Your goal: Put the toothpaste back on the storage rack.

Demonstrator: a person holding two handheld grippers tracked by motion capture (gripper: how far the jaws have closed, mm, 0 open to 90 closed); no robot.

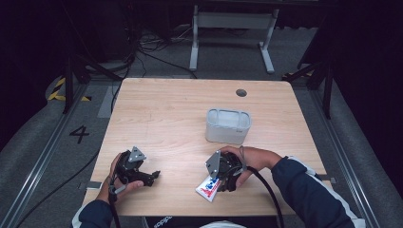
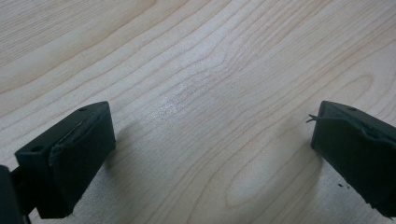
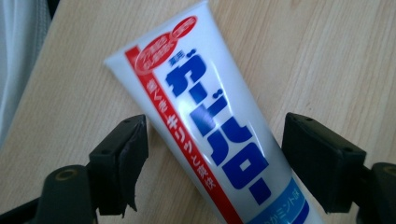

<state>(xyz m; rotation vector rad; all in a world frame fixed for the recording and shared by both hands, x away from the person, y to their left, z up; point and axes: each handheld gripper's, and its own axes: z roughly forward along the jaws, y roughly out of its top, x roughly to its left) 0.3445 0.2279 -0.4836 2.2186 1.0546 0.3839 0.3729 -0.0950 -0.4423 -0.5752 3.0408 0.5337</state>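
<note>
A white toothpaste tube (image 1: 206, 189) with blue lettering and a red stripe lies flat near the table's front edge. In the right gripper view the tube (image 3: 210, 107) runs slantwise between the two black jaws. My right gripper (image 3: 215, 158) stands open around it, with a sliver of wood showing on each side of the tube. From above, the right gripper (image 1: 217, 184) points down over the tube, held by the person's hand. My left gripper (image 1: 151, 177) rests at the front left. In its own view the left gripper (image 2: 212, 149) is open over bare wood.
A white, open-topped plastic container (image 1: 228, 126) stands just behind the right hand. The light wooden table (image 1: 166, 114) has a round cable hole (image 1: 241, 92) at the back right. The front edge runs close under the tube. A white desk frame (image 1: 233, 28) stands on the floor beyond.
</note>
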